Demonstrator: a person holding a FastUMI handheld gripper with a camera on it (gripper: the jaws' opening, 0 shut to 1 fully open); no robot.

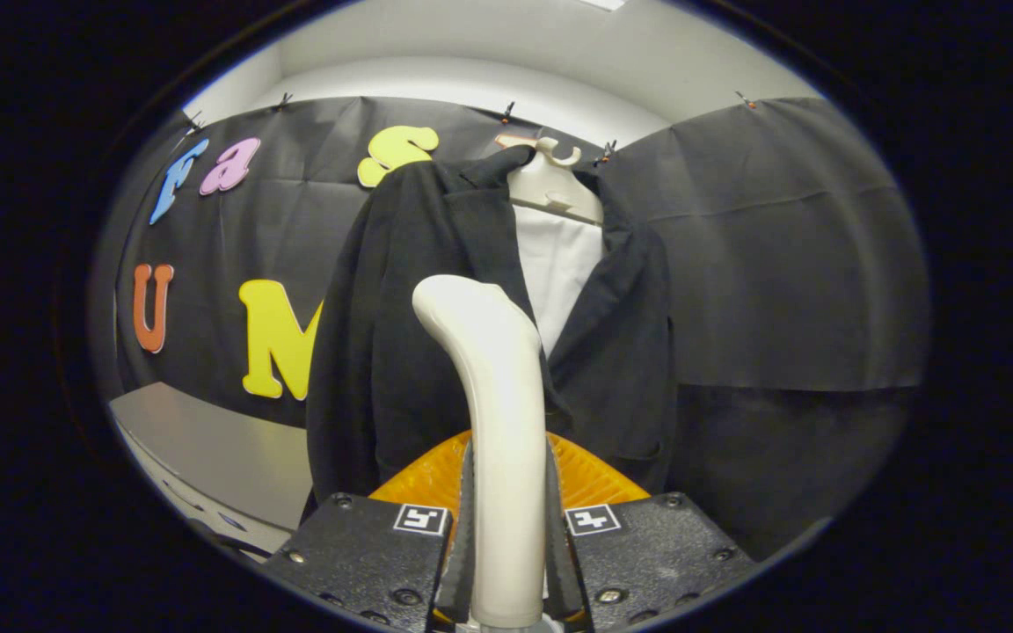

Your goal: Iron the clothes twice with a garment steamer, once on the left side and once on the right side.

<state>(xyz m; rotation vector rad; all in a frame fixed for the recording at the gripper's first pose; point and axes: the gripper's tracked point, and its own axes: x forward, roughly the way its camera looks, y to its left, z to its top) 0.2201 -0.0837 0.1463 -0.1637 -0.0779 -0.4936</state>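
The gripper is clamped with both fingers on the handle of the white steamer, which rises upright between them just in front of the dark jacket hanging on a pale hanger against the booth wall, a grey table off to the left.

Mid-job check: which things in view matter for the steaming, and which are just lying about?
For the job:
- garment steamer, clamped between the hand-held gripper fingers
- black jacket beyond them
- hanger holding it

Just about:
- grey table
- orange ribbed part behind the fingers
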